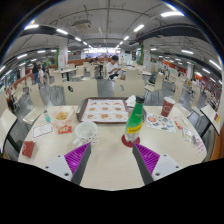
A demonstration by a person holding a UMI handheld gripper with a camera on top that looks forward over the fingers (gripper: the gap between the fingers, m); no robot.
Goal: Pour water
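Observation:
A green bottle (135, 120) with a yellow and red label and a green cap stands upright on the pale table (108, 160), on a small red coaster. It sits just ahead of the right finger (143, 160). A clear plastic cup (87, 131) stands just ahead of the left finger (76, 160). My gripper (110, 158) is open, its purple pads wide apart, with only bare tabletop between them. Neither finger touches the bottle or the cup.
Beyond the cup lies a white tray (105, 110) with several small items. A bowl of snacks (63, 117) and papers lie at the left, a red cup (167, 106) and a plate (160, 123) at the right. Chairs and more tables fill the hall behind.

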